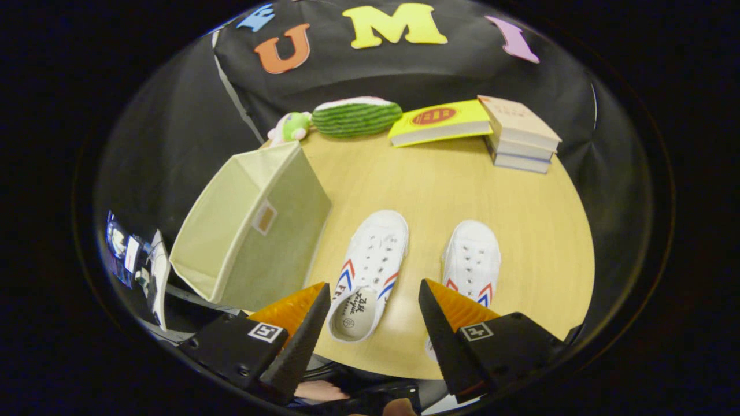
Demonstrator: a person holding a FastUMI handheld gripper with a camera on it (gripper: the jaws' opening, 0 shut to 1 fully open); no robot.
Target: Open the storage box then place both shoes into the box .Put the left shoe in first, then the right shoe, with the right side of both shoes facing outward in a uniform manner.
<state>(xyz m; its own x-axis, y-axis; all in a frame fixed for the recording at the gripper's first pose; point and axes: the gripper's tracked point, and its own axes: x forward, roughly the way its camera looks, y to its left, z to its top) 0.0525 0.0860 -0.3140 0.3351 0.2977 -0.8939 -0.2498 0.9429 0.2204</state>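
Open table beyond the shoes
Gripper fingers spread above 2 shoes; storage box crowds one side, books line the far edge.

Even overhead light, sharp centre, strong fisheye bending and dimming toward the rim.

Our gripper is two wedge-shaped fingers that taper to blunt points, their inner faces finely ribbed. Each finger grows from a blocky black housing — matte, hard-edged — with a small square white-and-black marker on top. Small screws dot the left housing's lower edge.
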